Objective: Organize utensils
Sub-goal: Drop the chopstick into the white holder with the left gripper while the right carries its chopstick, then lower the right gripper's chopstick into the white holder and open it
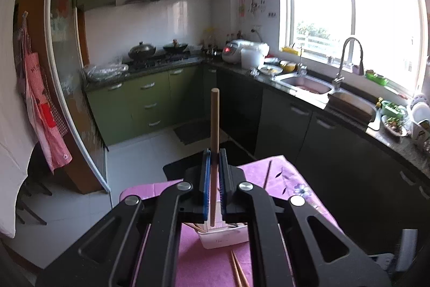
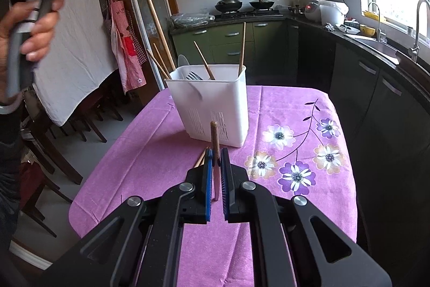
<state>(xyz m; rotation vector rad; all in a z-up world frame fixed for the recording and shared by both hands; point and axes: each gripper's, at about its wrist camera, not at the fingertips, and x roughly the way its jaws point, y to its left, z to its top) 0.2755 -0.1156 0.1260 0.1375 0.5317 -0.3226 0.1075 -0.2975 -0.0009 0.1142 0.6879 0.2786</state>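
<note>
- Left gripper jaws pinch a brown chopstick, upright, above the white utensil holder.
- Right gripper jaws pinch a darker chopstick; the utensil holder stands just beyond on the table.
- No writing is readable.
- Purple floral cloth covers the table; green kitchen cabinets lie beyond.

A white holder stands on a pink tablecloth patterned with purple, white and tan flowers.
</note>
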